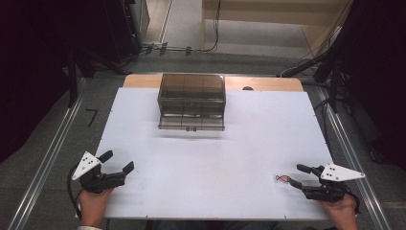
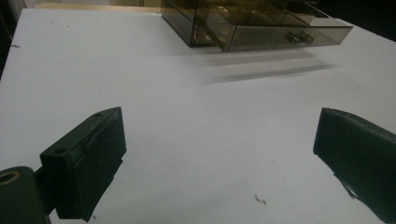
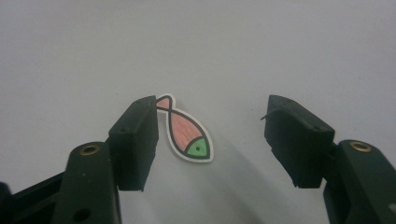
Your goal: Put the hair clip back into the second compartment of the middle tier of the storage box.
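Note:
A small paper fish [image 3: 186,135], pink with a green head and a black outline, lies flat on the white table top [image 1: 215,158] near the front right. My right gripper [image 3: 210,121] stands open around it: the fish's tail is right beside one jaw, and there is a wide gap to the other. In the high view the fish [image 1: 282,178] sits just left of that right gripper [image 1: 296,175]. My left gripper [image 1: 119,160] rests open at the front left with nothing between its jaws. A smoky transparent drawer box [image 1: 191,98] stands at the back middle, its bottom drawer pulled out.
From the left gripper view the drawer box [image 2: 252,23] is far ahead, with bare white surface between it and the left gripper [image 2: 219,140]. A wooden strip [image 1: 268,84] edges the table's far side. Dark stands and cables flank the table on the floor.

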`<action>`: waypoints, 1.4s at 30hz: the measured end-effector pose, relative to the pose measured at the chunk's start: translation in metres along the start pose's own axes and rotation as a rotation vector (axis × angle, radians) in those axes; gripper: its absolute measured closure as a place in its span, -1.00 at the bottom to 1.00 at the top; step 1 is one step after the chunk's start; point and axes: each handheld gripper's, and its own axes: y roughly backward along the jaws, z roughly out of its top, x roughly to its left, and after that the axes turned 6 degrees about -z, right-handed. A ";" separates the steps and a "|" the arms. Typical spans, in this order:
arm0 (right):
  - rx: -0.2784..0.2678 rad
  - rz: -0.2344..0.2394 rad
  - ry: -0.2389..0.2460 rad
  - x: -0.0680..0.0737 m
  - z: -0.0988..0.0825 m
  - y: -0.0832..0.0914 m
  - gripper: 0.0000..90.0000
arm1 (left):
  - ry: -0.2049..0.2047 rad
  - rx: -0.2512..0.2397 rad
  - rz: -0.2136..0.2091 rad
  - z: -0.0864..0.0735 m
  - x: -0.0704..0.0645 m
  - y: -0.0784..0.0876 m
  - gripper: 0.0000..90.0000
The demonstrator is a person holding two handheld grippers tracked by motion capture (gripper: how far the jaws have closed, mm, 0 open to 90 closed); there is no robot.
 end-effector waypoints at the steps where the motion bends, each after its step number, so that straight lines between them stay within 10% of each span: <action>1: 0.004 0.002 0.002 0.001 0.000 0.000 -0.16 | 0.000 0.000 0.000 0.000 0.000 0.000 -0.94; 42: 0.108 0.049 0.046 0.002 0.010 -0.020 0.17 | 0.002 0.006 0.002 0.000 0.000 0.000 -0.94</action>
